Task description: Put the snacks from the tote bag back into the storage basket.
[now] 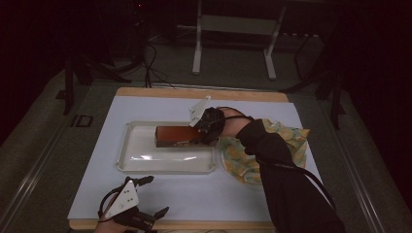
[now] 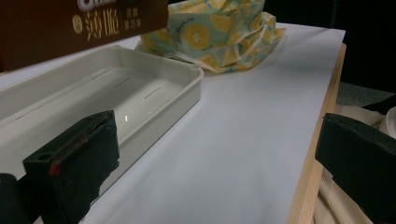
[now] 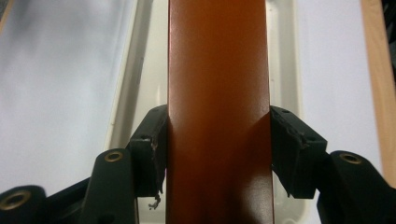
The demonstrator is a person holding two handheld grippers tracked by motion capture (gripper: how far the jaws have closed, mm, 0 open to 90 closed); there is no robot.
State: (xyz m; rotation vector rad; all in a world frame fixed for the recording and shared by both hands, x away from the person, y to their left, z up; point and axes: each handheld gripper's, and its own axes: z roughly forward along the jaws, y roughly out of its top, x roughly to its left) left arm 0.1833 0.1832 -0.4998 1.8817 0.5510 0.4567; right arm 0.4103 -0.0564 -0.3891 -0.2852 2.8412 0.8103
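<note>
A brown box (image 1: 176, 137) with pale printed lettering hangs over the white tray (image 1: 141, 162), held by one end in my right gripper (image 1: 206, 132). In the right gripper view both pads press on the long brown box (image 3: 218, 112), with the tray's rim (image 3: 125, 93) below it. My left gripper (image 1: 154, 196) rests near the table's front left edge, its jaws wide apart with nothing between them. The left gripper view shows its black pads (image 2: 77, 163), the tray (image 2: 187, 91) ahead and the box (image 2: 70, 23) at the top left.
A crumpled cloth bag printed with yellow lemons (image 1: 252, 155) lies just right of the tray, partly under the person's dark sleeve (image 1: 286, 184). White paper (image 1: 194, 199) covers the wooden board. A metal stand (image 1: 233, 29) rises beyond the table.
</note>
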